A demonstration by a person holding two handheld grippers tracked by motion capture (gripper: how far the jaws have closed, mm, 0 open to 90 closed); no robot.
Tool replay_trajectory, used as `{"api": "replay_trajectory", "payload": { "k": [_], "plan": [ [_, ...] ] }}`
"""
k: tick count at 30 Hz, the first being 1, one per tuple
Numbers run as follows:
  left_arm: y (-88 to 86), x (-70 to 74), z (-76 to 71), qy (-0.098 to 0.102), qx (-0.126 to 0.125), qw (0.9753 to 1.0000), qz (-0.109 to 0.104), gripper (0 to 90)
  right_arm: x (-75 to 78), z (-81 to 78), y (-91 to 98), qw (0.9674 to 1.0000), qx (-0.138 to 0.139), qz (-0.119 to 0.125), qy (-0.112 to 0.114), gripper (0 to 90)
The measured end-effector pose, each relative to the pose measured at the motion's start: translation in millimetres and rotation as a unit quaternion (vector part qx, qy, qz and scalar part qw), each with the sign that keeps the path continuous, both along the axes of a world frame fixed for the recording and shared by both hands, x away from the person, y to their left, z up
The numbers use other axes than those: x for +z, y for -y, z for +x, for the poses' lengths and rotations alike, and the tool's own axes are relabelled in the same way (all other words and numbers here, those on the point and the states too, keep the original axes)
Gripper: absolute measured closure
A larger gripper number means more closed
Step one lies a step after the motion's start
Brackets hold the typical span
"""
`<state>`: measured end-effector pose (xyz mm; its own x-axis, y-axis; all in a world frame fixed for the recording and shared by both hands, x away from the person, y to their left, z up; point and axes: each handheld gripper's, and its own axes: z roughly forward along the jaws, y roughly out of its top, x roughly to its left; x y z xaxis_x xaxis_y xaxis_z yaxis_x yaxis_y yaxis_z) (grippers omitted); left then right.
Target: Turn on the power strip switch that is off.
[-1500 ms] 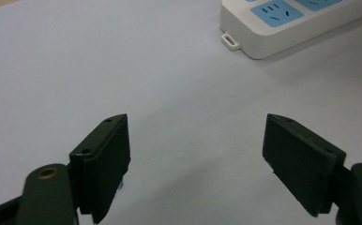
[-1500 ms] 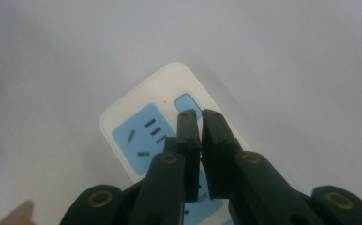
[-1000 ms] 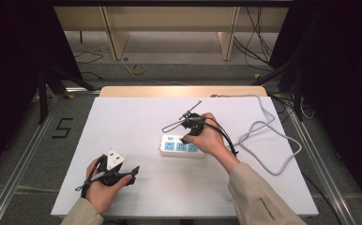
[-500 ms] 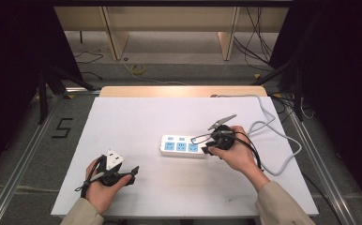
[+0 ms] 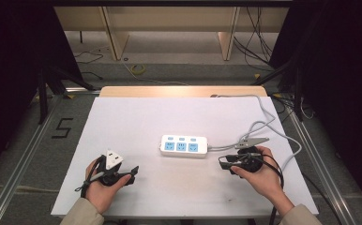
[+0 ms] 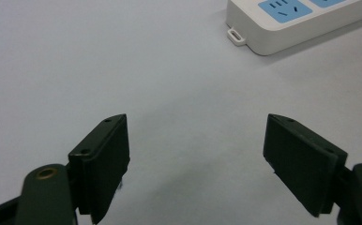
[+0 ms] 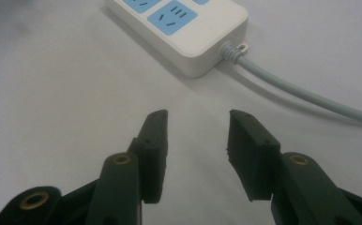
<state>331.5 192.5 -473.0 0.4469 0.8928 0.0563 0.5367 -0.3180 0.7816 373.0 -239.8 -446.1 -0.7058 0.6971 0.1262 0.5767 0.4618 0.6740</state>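
My right tongs (image 5: 223,162) are standing open now and holding nothing. A second ago they were over the strip (image 5: 184,146), right at its near edge; half a second ago they were already off its right end, and now my right hand (image 5: 259,171) is resting lower on the table (image 5: 137,117), to the right of the strip and near its cable (image 5: 263,126). While the hand was travelling away, the jaws have been opening, and in the right gripper view there is only bare table between the pads (image 7: 153,145). The strip (image 7: 179,28) is lying ahead of them, apart, not touched, with the cable (image 7: 301,96) leaving its end.

My left tongs (image 5: 133,171) are staying where they were, at the near left of the table, also open and empty. In the left gripper view the jaws are wide, and a corner of the strip (image 6: 282,23) is far in front.

The strip itself is not moving: it is lying flat in the middle of the table, its sockets facing up, all free.

I am judging that my work on the strip is finished or paused, because both hands are now drawn back and nothing is gripped.
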Motion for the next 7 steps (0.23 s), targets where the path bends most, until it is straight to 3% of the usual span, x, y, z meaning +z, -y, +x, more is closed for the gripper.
{"api": "replay_trajectory", "payload": {
  "k": [7],
  "plan": [
    [-1.7,-1.8,1.9,0.001,0.002,1.0000,-0.009,22.2,-3.3,-8.4,0.6,0.9999,0.007,0.003,0.009,56.3]
  ]
}}
